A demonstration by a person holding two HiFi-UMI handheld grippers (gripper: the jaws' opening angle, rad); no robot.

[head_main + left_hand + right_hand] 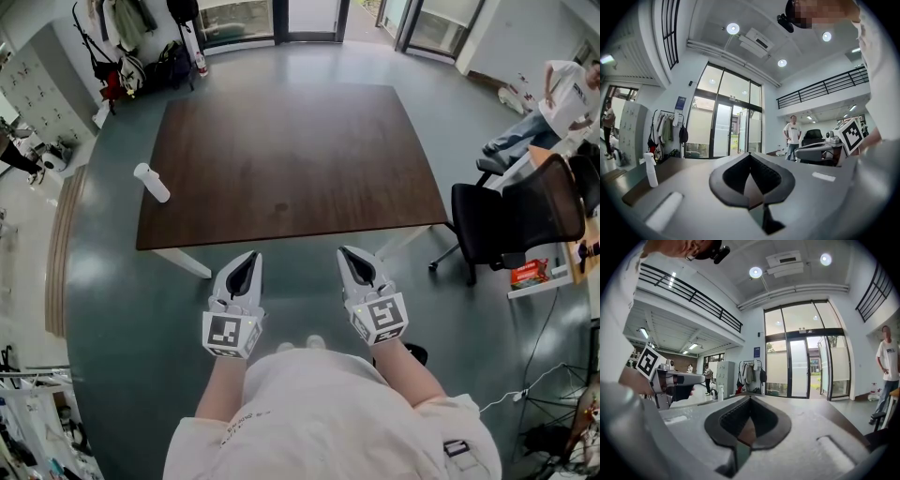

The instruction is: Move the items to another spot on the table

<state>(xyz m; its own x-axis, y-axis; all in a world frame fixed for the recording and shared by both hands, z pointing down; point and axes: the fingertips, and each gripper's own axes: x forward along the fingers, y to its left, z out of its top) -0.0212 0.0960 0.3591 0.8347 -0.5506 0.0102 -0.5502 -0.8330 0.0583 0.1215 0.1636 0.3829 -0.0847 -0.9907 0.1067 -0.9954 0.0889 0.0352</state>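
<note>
While the left tongs [247, 257] and right tongs [350, 253] hover closed and empty short of the counter [291, 159], 1 white spray bottle [151, 182] stands at its left edge.

An office lobby: tall glass doors [797, 369]; mezzanine railing [693, 296]; lockers [725, 376]; black office chair [525, 220].

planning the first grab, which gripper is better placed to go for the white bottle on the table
Left, probably. The white spray bottle stands at the left edge of the table, nearer the left gripper; the right gripper would cross over. Both are shut and empty.
</note>
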